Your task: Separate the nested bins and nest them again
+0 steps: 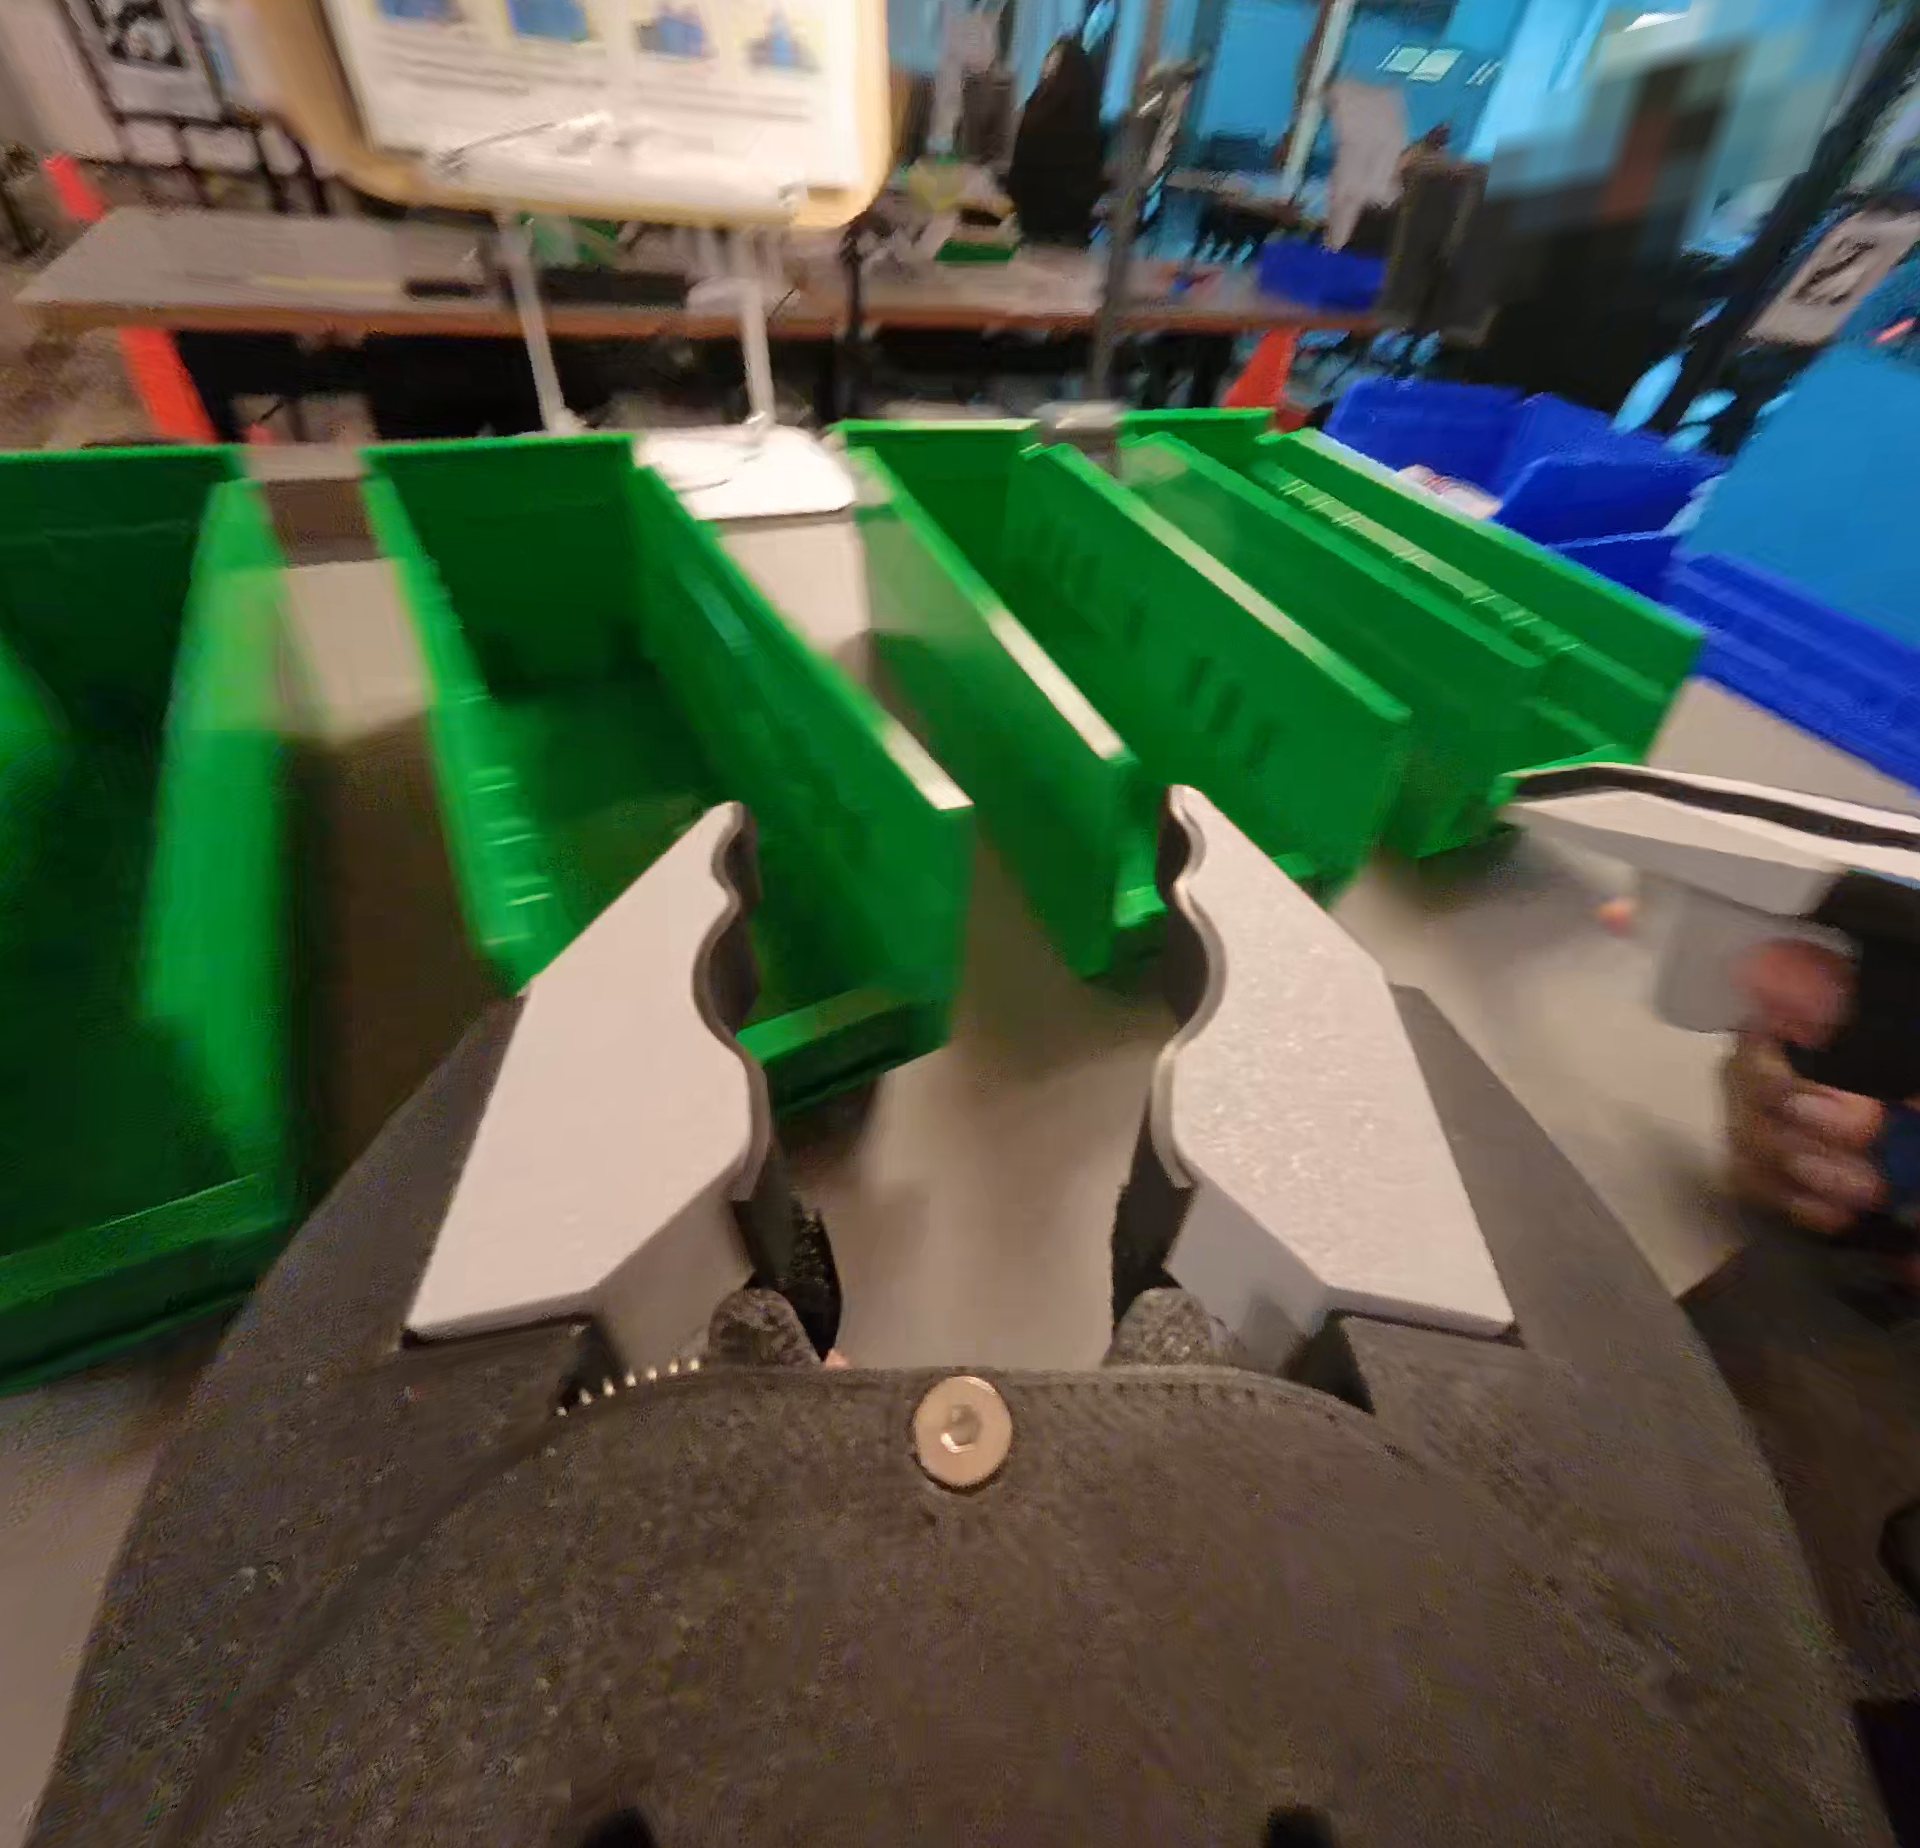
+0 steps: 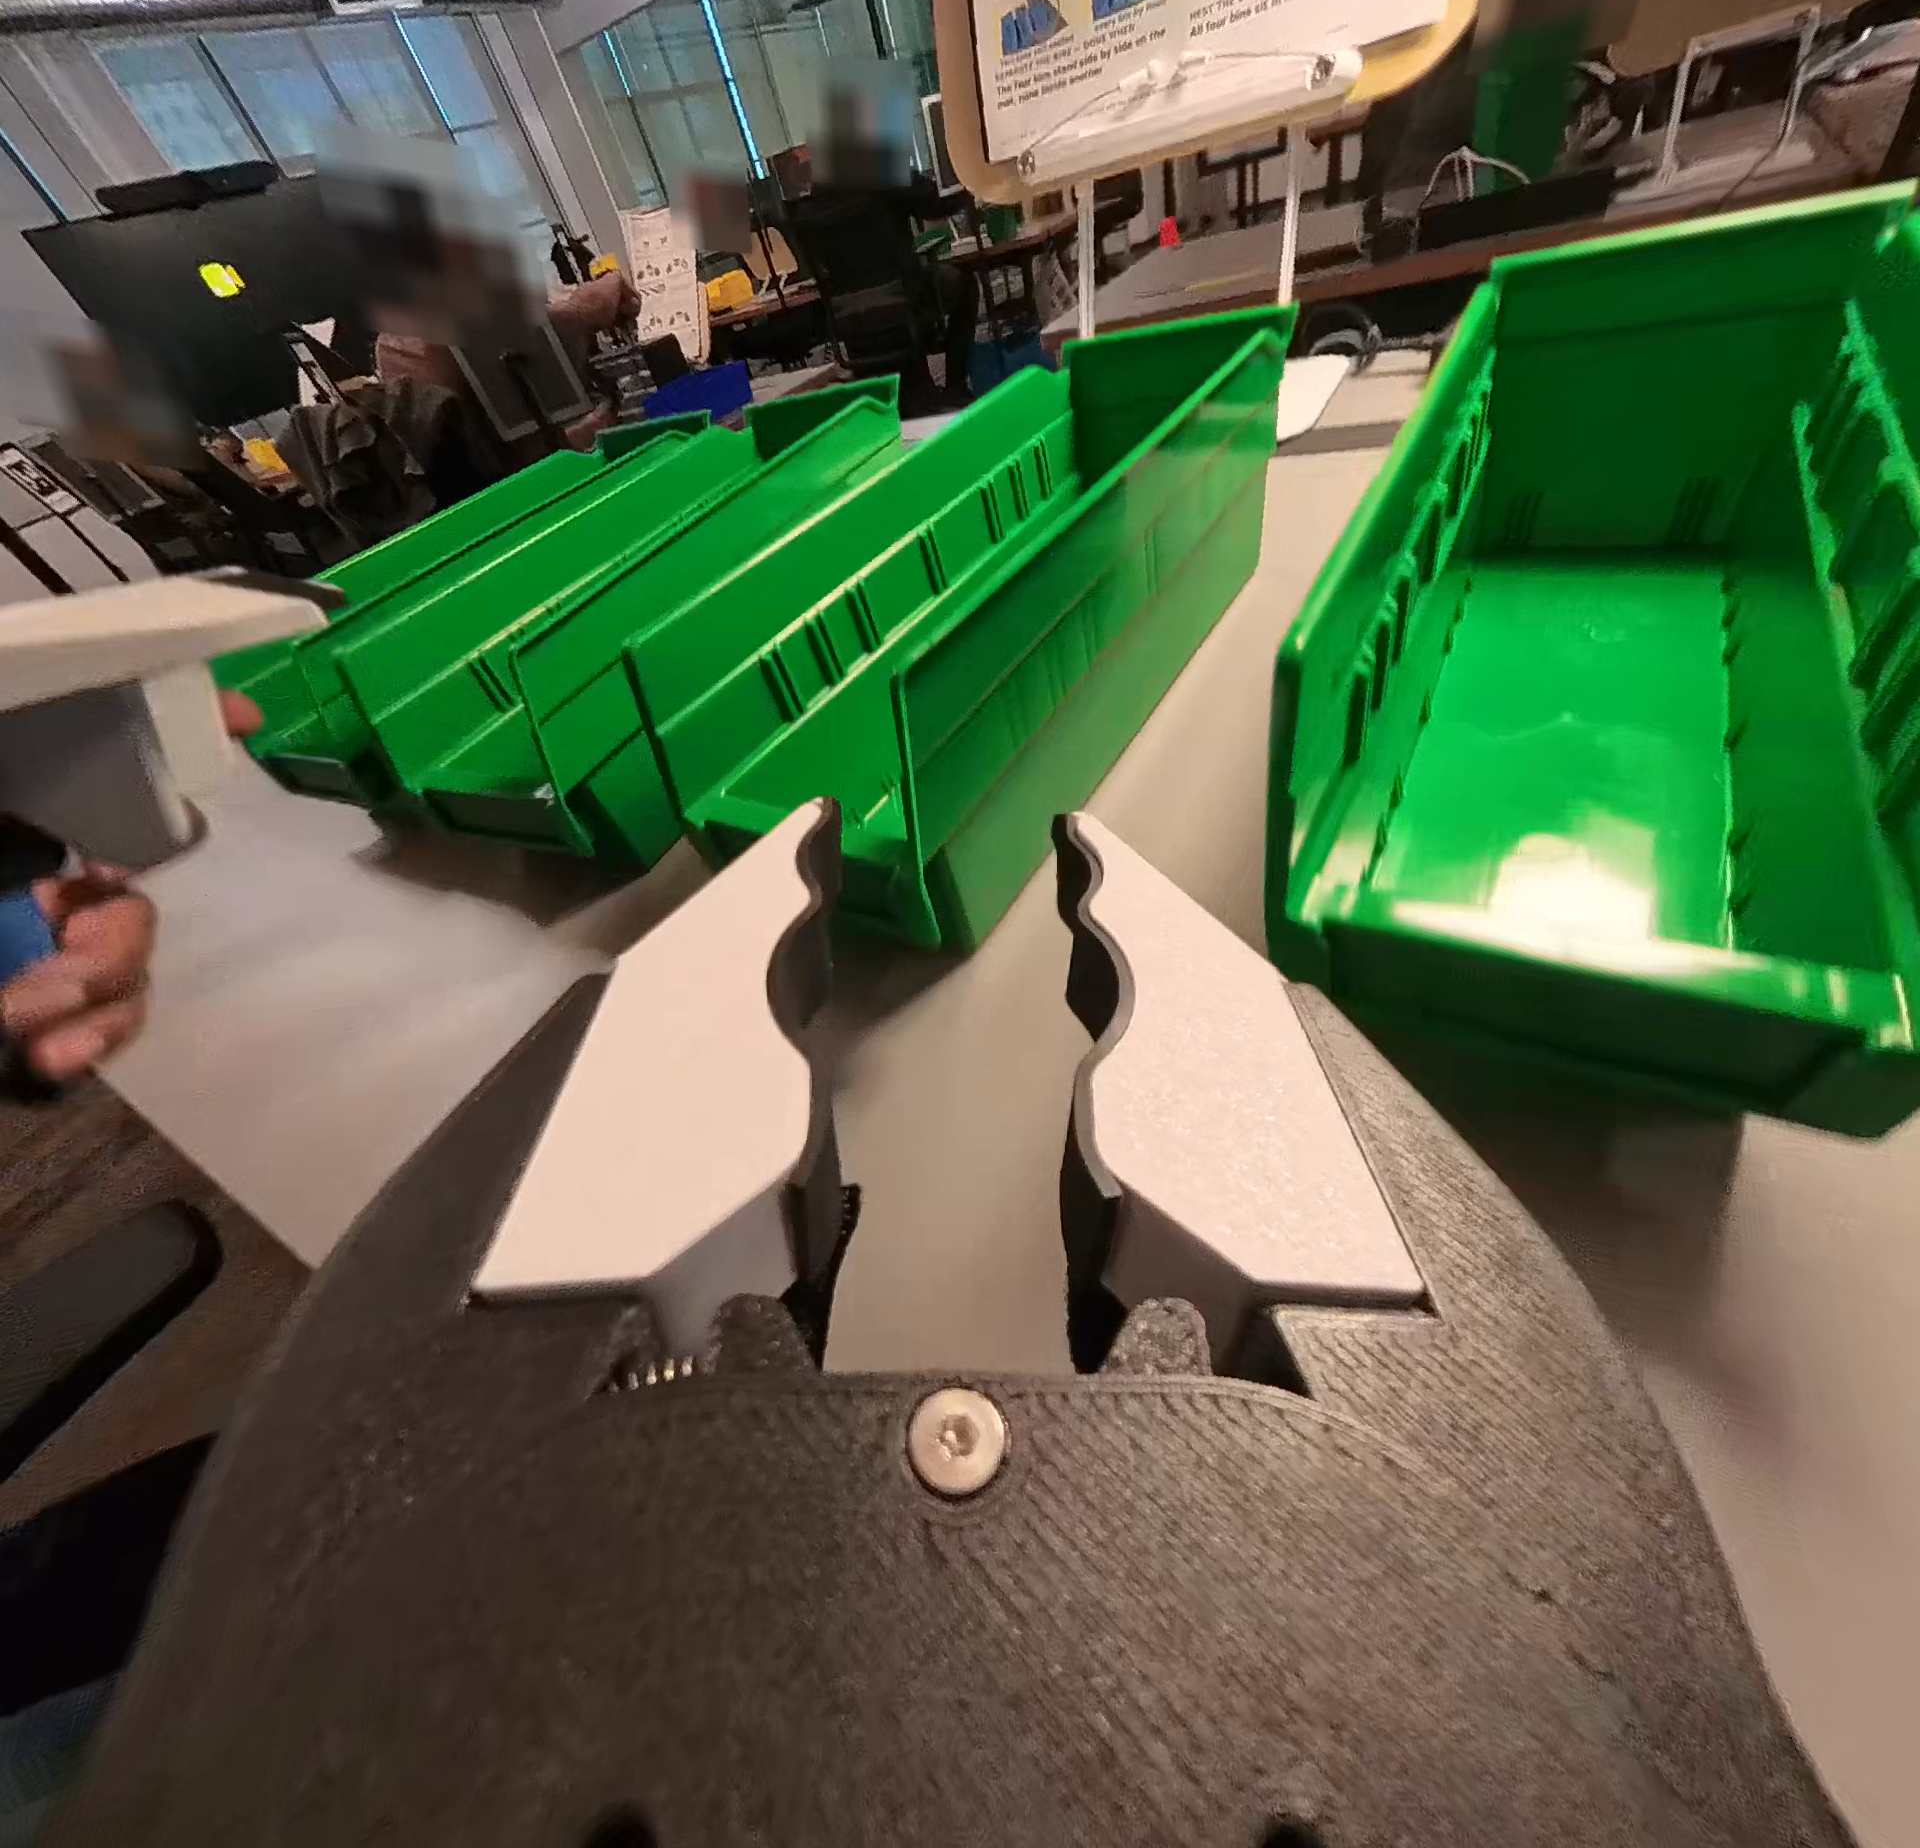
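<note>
Long green plastic bins (image 2: 935, 593) sit separated in a row across grey tabletop (image 2: 343, 977), far ends blurred (L view smeared). Left gripper (image 1: 956, 811) fingers wide apart, empty; right gripper (image 2: 945, 822) fingers apart, empty.

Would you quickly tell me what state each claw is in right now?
Left claw: open, holding nothing; the green plastic bins lie beyond its fingertips.
Right claw: open, holding nothing, over the grey table.

Green bins (image 2: 935, 593), grey table (image 2: 343, 967)
</note>
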{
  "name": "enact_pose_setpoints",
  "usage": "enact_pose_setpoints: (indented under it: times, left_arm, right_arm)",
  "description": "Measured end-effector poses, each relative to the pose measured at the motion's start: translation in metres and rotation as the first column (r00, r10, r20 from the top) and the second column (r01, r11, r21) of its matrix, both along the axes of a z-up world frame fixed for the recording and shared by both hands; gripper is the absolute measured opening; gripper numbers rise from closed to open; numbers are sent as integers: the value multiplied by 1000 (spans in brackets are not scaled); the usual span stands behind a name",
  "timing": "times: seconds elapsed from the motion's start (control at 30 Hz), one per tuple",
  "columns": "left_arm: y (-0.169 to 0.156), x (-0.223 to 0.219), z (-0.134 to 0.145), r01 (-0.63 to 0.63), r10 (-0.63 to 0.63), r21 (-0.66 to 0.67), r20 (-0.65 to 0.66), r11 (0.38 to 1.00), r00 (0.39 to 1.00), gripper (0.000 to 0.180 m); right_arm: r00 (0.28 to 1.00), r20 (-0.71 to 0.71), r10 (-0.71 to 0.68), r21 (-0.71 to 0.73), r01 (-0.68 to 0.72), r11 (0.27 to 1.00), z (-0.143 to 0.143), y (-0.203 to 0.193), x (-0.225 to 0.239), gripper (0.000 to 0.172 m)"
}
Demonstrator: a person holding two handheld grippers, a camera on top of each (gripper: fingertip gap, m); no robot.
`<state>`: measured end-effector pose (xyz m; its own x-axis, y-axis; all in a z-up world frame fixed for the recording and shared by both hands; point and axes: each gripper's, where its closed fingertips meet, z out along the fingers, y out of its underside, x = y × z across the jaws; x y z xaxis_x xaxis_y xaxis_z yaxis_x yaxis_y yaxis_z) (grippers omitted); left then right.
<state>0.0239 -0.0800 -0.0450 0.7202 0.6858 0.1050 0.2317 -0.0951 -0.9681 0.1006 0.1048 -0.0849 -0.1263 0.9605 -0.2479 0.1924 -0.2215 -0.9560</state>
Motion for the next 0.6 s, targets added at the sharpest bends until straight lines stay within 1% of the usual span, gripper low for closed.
enact_pose_setpoints:
  times: [0.07,0.13,0.2,0.27,0.33,0.4,0.43,0.47,0.53,0.6]
  left_arm:
    - [-43,-29,0,-61,66,-75,66,995,996,87]
    - [-80,-62,5,-123,138,-132,113,984,984,94]
    - [-101,-93,13,-133,158,-158,155,978,975,99]
    - [-110,-121,15,-124,163,-187,207,974,965,103]
    - [-115,-149,8,-120,189,-260,260,958,947,109]
    - [-118,-176,-6,-106,228,-370,302,923,926,115]
    - [-120,-186,-13,-94,248,-428,320,899,915,117]
    - [-121,-196,-19,-85,269,-481,329,873,905,122]
    - [-119,-211,-23,-69,294,-536,348,842,890,127]
    - [-115,-220,-25,-56,310,-555,376,830,873,129]
  right_arm:
    - [1000,-3,11,-61,-11,998,-3,0,7,44]
    - [1000,-23,-2,-79,0,997,-2,3,10,43]
    - [1000,-11,-13,-74,12,997,-3,4,9,43]
    - [1000,2,-20,-53,20,998,-5,3,7,43]
    - [999,11,-42,-32,42,999,-6,3,6,44]
    - [997,32,-63,-20,64,998,-9,5,4,43]
    - [996,49,-73,-21,74,997,-11,6,3,43]
    - [994,64,-87,-29,89,996,-13,8,1,43]
    - [991,90,-104,-29,107,994,-17,10,-1,43]
    - [988,117,-96,-32,101,994,-21,9,-3,43]
